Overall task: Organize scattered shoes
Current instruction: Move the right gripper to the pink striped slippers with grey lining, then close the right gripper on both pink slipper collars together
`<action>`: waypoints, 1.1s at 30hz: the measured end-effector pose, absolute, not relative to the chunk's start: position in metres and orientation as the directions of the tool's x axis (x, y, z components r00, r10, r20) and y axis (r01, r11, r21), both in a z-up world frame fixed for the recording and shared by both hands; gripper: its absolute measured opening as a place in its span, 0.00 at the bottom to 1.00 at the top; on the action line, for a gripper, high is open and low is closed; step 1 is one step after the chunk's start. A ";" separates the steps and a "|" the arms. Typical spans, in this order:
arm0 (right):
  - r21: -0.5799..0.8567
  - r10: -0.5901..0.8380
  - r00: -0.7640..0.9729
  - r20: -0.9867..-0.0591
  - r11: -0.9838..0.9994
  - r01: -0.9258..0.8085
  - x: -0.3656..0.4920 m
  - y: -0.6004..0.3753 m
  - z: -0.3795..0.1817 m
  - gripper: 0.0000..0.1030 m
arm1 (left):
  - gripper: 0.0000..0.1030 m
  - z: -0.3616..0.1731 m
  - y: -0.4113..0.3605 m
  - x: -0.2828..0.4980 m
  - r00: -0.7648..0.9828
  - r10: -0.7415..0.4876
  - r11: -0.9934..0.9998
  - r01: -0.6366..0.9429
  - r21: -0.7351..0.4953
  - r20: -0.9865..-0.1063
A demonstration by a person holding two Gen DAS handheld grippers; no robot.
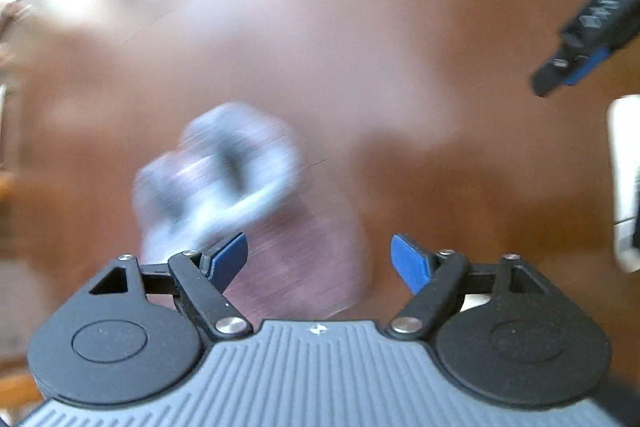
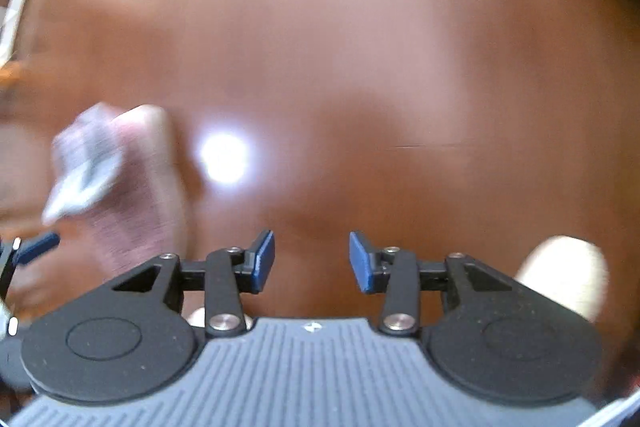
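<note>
A brown wooden floor (image 1: 400, 187) fills both views, smeared by motion blur, with a bright glare patch (image 2: 223, 157) on it. A grey-and-white shoe (image 1: 216, 167) lies on the floor just ahead of the left gripper (image 1: 320, 261), toward its left finger; its details are too blurred to read. The left gripper's blue pads stand apart, released, nothing between them. The right gripper (image 2: 312, 261) is also released and empty. The floor ahead of it is bare and open. A pale blurred object (image 2: 568, 275) sits low at the right.
</note>
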State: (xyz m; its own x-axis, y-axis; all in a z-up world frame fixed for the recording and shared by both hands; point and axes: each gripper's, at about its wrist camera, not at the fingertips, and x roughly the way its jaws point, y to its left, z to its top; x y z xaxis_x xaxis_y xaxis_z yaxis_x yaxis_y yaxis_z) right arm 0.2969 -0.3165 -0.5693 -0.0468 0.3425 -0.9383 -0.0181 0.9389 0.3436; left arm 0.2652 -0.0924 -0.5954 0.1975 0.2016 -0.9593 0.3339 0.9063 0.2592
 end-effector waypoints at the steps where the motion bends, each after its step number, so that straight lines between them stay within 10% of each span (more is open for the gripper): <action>1: 0.376 0.374 -0.039 -0.926 0.924 -0.072 0.298 -0.277 -0.563 0.38 | 0.78 -0.592 -0.069 0.265 0.208 0.224 0.907 0.312 0.282 -0.952; 10: 0.354 0.377 0.050 -0.925 0.902 -0.247 0.341 -0.084 -0.576 0.35 | 0.78 -0.620 0.021 0.254 0.234 0.132 0.913 0.351 0.210 -0.963; 29: 0.246 0.246 0.007 -0.969 0.968 -0.045 0.365 -0.054 -0.624 0.65 | 0.78 -0.663 0.078 0.244 0.206 0.096 0.896 0.409 0.175 -0.974; 31: 0.216 0.212 -0.041 -0.976 0.969 -0.122 0.359 -0.044 -0.638 0.56 | 0.78 -0.660 0.076 0.246 0.199 0.101 0.893 0.415 0.177 -0.975; 32: 0.202 0.196 -0.054 -0.979 0.968 -0.151 0.353 -0.041 -0.644 0.29 | 0.78 -0.659 0.075 0.247 0.199 0.103 0.892 0.416 0.179 -0.975; 33: 0.187 0.183 -0.044 -0.982 0.967 -0.173 0.347 -0.041 -0.648 0.27 | 0.77 -0.657 0.074 0.249 0.203 0.108 0.889 0.418 0.186 -0.973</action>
